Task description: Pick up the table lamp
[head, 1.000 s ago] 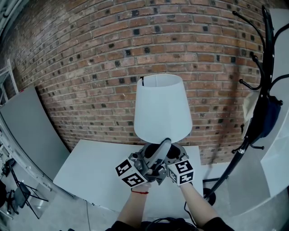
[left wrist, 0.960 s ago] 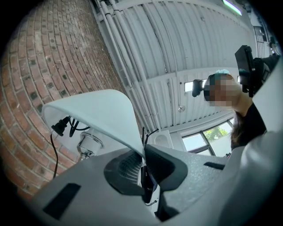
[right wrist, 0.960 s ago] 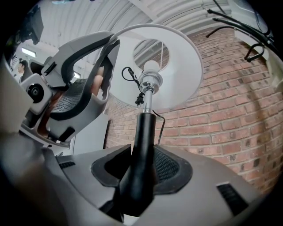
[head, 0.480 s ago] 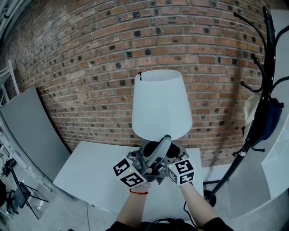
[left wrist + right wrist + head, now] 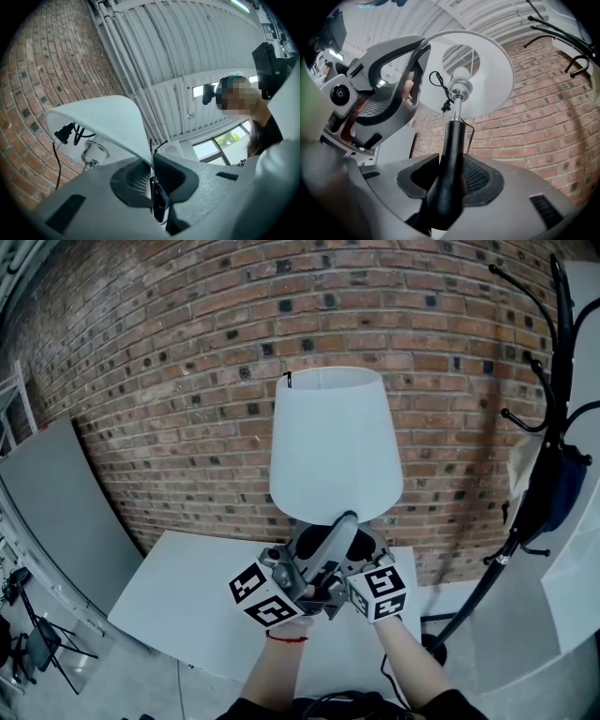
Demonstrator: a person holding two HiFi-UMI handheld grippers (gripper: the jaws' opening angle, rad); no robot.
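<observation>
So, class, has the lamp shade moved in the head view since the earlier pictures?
Yes. The lamp shade has risen: its top rim now sits higher against the brick wall behind it.

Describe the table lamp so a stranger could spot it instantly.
Find the red brick wall, then the white table before it. Over it is the table lamp: unlike the black coat stand nearby, it has a white cone shade.
</observation>
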